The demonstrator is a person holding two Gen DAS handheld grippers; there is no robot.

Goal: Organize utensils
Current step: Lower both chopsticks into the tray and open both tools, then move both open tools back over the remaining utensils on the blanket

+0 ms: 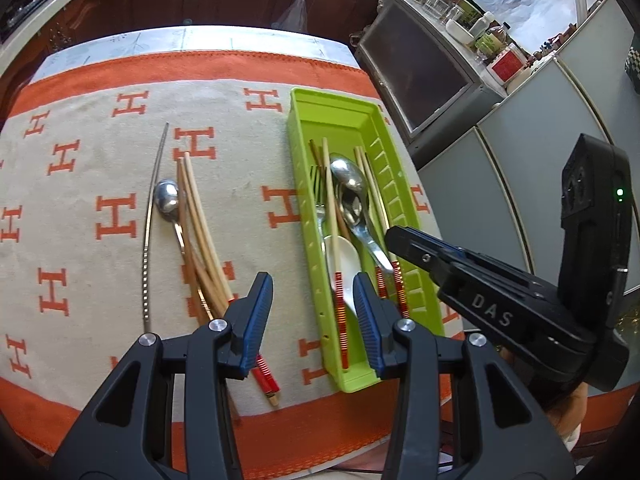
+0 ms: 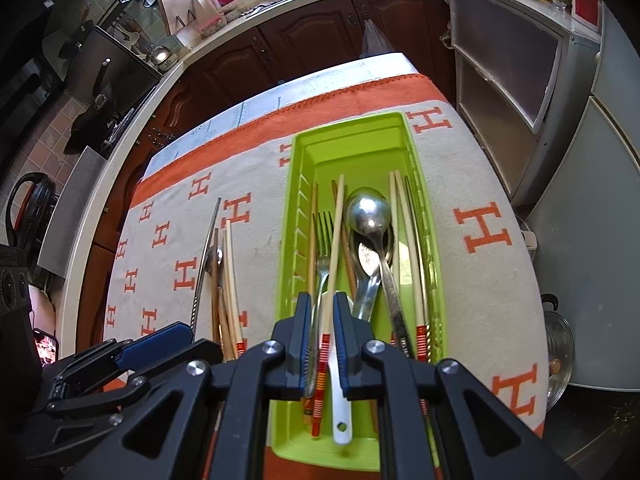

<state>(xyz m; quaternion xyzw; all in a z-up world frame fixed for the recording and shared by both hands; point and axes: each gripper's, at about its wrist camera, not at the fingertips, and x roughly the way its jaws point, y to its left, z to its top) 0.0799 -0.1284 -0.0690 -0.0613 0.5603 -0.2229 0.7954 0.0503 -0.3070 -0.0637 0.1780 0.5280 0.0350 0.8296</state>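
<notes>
Over the tray (image 2: 434, 280), right tongs (image 2: 323, 344) straddle a chopstick (image 2: 334, 256).

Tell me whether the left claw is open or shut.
Open: the left claw has its blue pads spread wide apart, with nothing between them.

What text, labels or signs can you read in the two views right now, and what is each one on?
"DAS": white letters on the side of the right gripper.
"H": orange letter repeated across the tablecloth.
Bottles and jars on the far counter: labels too small and blurred to read.
Green tray: no text visible.
</notes>
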